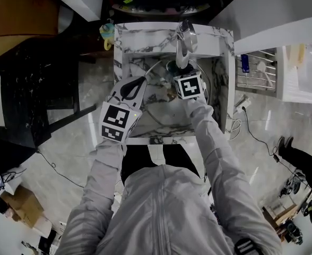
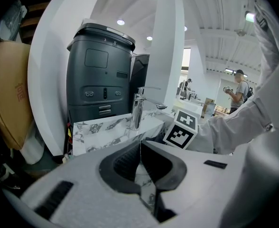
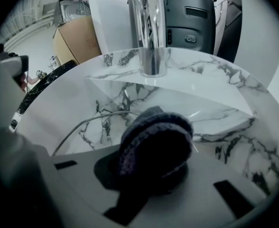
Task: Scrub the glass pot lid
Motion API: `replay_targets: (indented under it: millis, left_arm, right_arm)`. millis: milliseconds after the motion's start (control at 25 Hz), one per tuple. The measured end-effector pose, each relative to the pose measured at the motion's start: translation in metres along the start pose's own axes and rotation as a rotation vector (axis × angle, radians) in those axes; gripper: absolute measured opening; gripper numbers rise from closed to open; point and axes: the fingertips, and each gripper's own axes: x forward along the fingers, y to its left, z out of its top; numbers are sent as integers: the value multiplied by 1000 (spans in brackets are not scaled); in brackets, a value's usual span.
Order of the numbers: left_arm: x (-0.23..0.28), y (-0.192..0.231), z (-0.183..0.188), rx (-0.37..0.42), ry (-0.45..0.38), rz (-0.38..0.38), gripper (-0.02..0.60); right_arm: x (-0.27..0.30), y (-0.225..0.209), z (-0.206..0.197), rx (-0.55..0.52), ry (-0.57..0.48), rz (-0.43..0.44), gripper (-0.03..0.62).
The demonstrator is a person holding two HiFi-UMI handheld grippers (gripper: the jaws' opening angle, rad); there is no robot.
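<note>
Scrubber (image 3: 156,144) fills right gripper's (image 3: 151,172) jaws; faucet (image 3: 149,32) ahead; glass lid (image 3: 82,125) beside.

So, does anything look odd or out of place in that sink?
Nothing stands out. The glass lid leans tilted in the marble sink, its rim pinched by the left gripper; the right gripper holds a dark knitted scrubber.

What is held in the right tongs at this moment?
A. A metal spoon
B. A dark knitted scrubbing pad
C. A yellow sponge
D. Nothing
B: in the right gripper view, the right gripper has its tongs closed on a dark knitted scrubbing pad, just above the marble sink.
</note>
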Motion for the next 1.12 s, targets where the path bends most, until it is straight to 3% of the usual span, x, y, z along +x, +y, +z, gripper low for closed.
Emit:
replay_targets:
  millis: [200, 680, 1120]
  left_arm:
    - [0, 5, -2, -5, 11, 17, 27]
    - [-6, 16, -10, -22, 27, 50, 28]
    - [-7, 14, -10, -27, 23, 53, 27]
  right_arm:
    - [2, 14, 7, -38, -1, 36, 55]
    - [1, 86, 15, -230, -9, 230, 55]
    - [-12, 130, -5, -480, 18, 345, 55]
